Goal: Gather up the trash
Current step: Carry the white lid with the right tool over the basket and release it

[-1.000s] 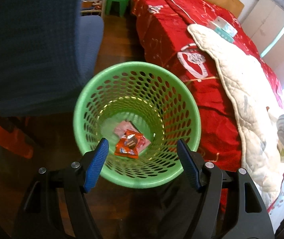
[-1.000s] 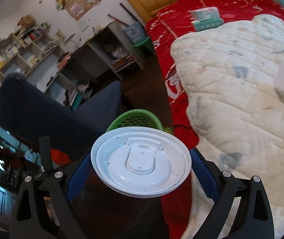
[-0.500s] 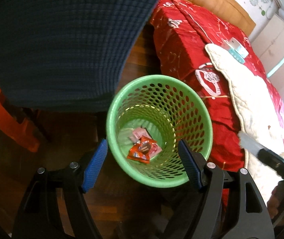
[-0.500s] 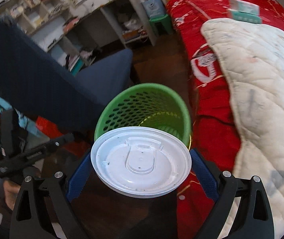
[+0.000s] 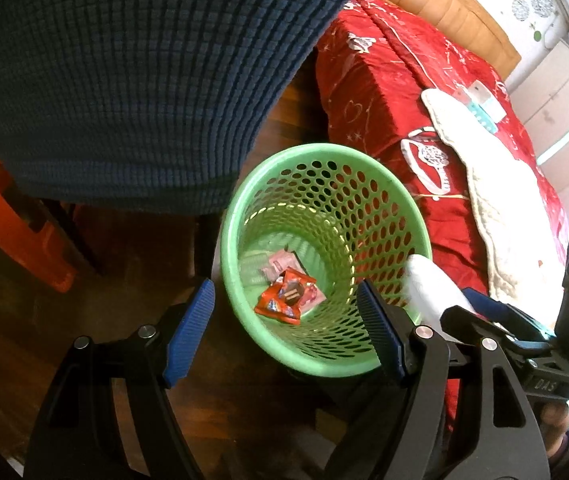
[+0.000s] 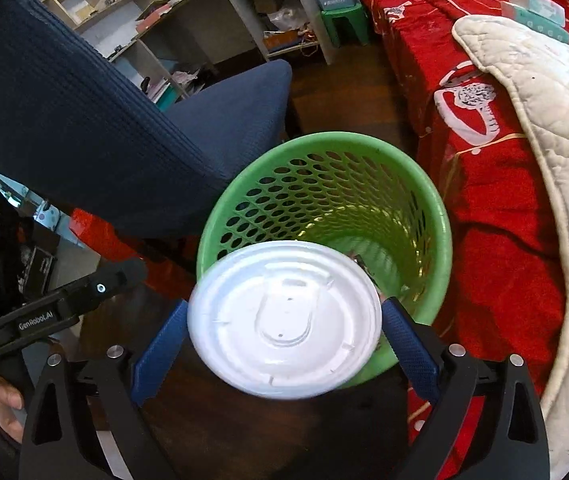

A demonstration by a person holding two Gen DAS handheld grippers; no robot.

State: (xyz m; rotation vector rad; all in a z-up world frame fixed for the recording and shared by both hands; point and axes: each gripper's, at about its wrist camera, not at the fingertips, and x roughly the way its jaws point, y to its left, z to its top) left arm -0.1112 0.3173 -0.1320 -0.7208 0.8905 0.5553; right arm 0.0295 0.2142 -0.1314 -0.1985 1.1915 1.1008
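Observation:
A green perforated trash basket stands on the dark wood floor beside the bed; it also shows in the right wrist view. Orange and pink wrappers lie at its bottom. My left gripper is open and empty, just above the basket's near rim. My right gripper is shut on a white plastic cup lid, held flat over the basket's near rim. The lid's edge shows at the basket's right rim in the left wrist view.
A dark blue chair crowds the basket's left side. A bed with a red cover and white quilt lies to the right. An orange stool stands at left. Desk shelves are behind.
My right gripper has carried the lid closer, over the basket's rim. My left gripper has shifted left, so the basket sits more to the right in its view.

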